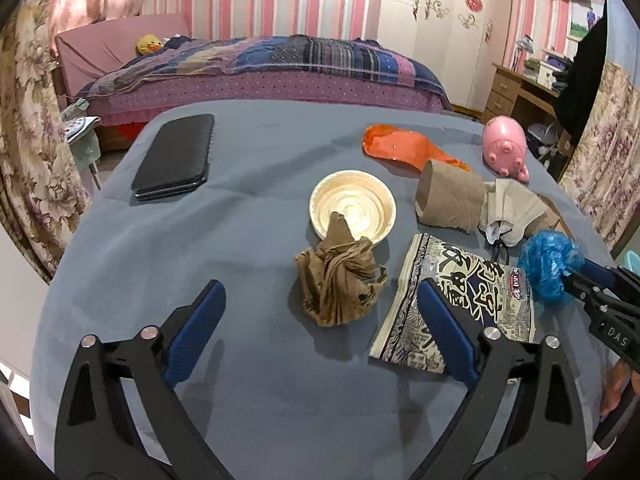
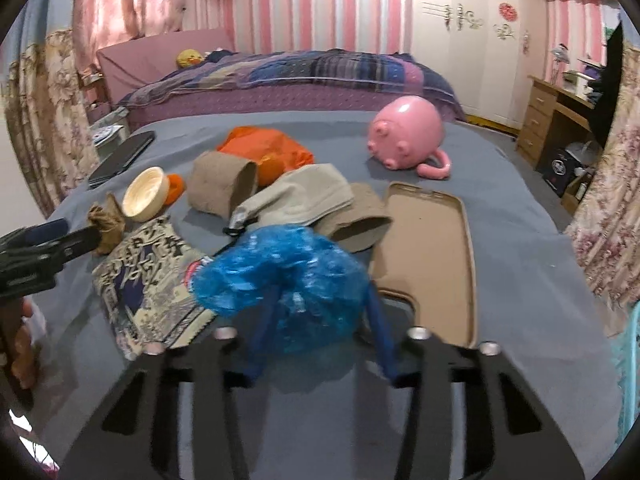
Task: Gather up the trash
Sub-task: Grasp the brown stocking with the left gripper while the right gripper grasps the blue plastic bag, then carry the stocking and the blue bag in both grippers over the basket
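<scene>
My right gripper (image 2: 316, 296) is shut on a crumpled blue plastic bag (image 2: 288, 276), held just above the grey-blue tablecloth (image 2: 520, 280); the left wrist view shows the same bag (image 1: 550, 264) at the far right. My left gripper (image 1: 320, 286) stands open, one finger on each side of a brown crumpled paper wad (image 1: 336, 280), not touching it. Its right finger lies over a printed snack packet (image 1: 460, 292). Behind lie a cardboard tube (image 1: 448, 196), an orange plastic bag (image 1: 396, 146) and a beige cloth pouch (image 1: 516, 208).
A cream bowl (image 1: 352, 206) stands behind the paper wad. A black phone (image 1: 176, 156) lies far left, a pink pig toy (image 2: 404, 132) at the back right, a tan phone case (image 2: 428, 260) near my right gripper. A bed and desk stand beyond the table.
</scene>
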